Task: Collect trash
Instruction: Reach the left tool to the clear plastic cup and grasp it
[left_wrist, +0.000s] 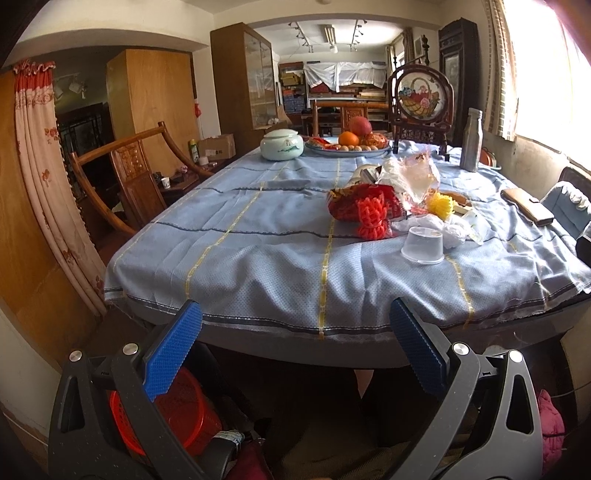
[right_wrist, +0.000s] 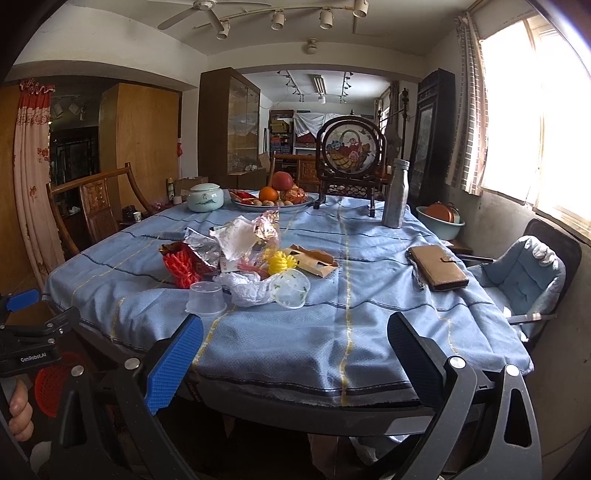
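Note:
A heap of trash lies on the blue tablecloth (left_wrist: 258, 236): an upturned clear plastic cup (left_wrist: 423, 244) (right_wrist: 205, 298), red foam netting (left_wrist: 373, 218) (right_wrist: 181, 269), yellow netting (left_wrist: 439, 203) (right_wrist: 282, 263), a red snack bag (left_wrist: 351, 199), crumpled white paper (right_wrist: 247, 288), clear wrap (left_wrist: 417, 177) and a torn cardboard box (right_wrist: 314, 262). My left gripper (left_wrist: 295, 317) is open and empty, held low before the table's near edge. My right gripper (right_wrist: 295, 332) is open and empty, short of the near edge, right of the heap. A red mesh bin (left_wrist: 177, 410) stands on the floor under my left gripper.
A brown wallet (right_wrist: 439, 267) lies at the right. At the far end stand a fruit plate (right_wrist: 273, 199), a pale ceramic jar (right_wrist: 205, 197), a metal bottle (right_wrist: 397, 195) and a framed round screen (right_wrist: 349, 151). A wooden chair (left_wrist: 129, 177) is left; a cushioned chair (right_wrist: 524, 273) right.

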